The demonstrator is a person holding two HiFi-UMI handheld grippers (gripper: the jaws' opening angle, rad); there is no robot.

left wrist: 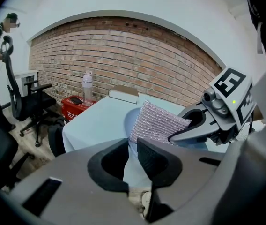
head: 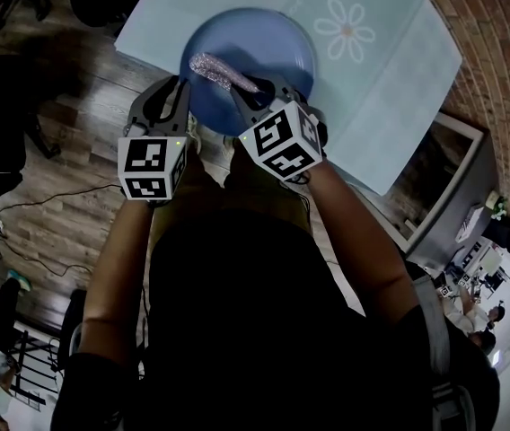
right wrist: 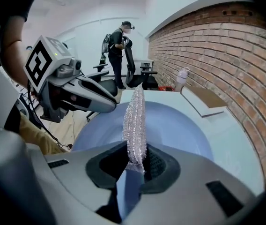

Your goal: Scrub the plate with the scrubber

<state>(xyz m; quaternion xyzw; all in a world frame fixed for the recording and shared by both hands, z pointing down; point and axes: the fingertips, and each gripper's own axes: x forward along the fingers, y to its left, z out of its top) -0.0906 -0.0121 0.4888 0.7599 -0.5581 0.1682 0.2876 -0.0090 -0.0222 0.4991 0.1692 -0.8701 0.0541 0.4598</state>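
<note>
The right gripper [right wrist: 135,157] has its jaws closed tight on the lower end of the silvery mesh scrubber [right wrist: 135,118]. The scrubber stands on its thin edge out of the jaws, so most of its length is free to work. It hangs low over the hollow of the blue plate [right wrist: 184,125], toward the plate's left side; whether it touches the surface I cannot tell. The left gripper [left wrist: 132,159] has its jaws almost together, with a thin pale-blue edge between them that seems to be the plate's near rim. I judge this to be a clamp that stops the plate from sliding or turning under the scrubbing strokes. In the head view the plate lies at the near edge of the table [head: 390,79], which is covered with a light-blue cloth. Its rim appears to reach just past that edge, which would give the left gripper room to get one jaw underneath
</note>
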